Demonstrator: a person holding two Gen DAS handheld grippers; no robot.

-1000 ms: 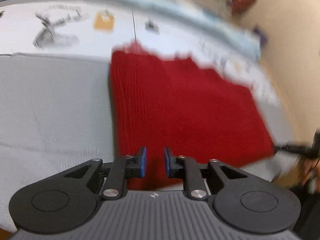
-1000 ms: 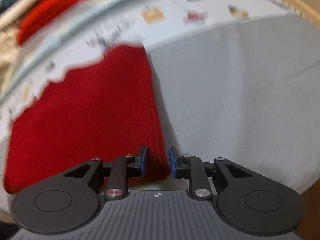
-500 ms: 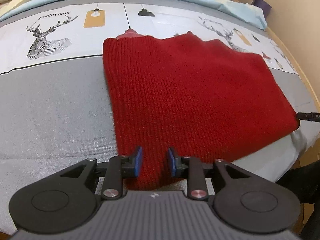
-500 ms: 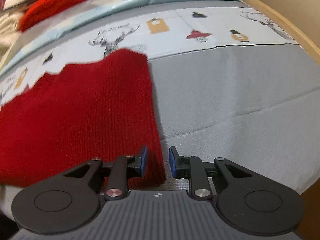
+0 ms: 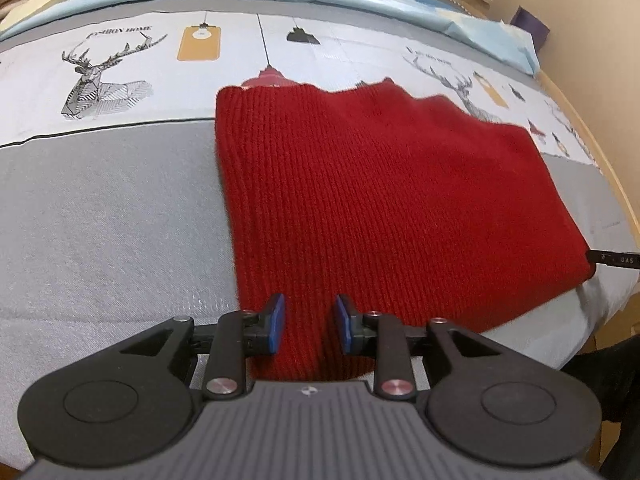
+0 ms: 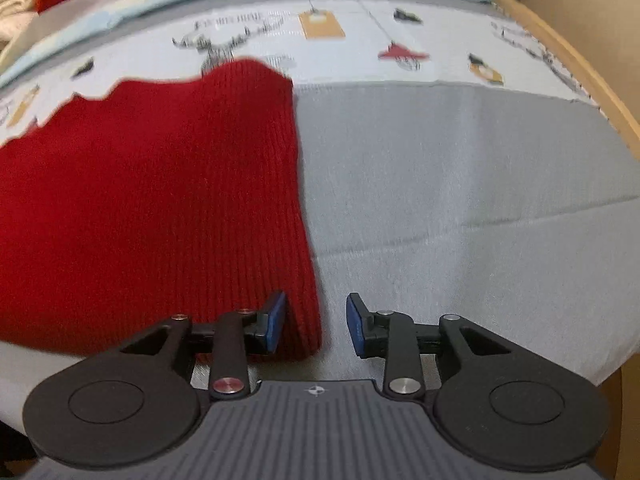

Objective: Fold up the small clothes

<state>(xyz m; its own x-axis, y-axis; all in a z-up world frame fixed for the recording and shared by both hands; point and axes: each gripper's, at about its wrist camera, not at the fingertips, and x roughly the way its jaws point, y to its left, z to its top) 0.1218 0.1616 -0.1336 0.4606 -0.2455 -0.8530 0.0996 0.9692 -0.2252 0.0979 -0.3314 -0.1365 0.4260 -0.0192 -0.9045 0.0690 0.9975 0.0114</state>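
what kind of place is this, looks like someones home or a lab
Most likely a home, probably a bedroom: the red knit garment lies on a bed-like surface under a grey cover printed with deer and lamps, with a wooden frame edge beside it and a pile of other clothes behind.

A bed carries everything, spread with a grey cover with a pale printed band of deer and lamps. A folded red knit lies flat on it, its far edge over the band.
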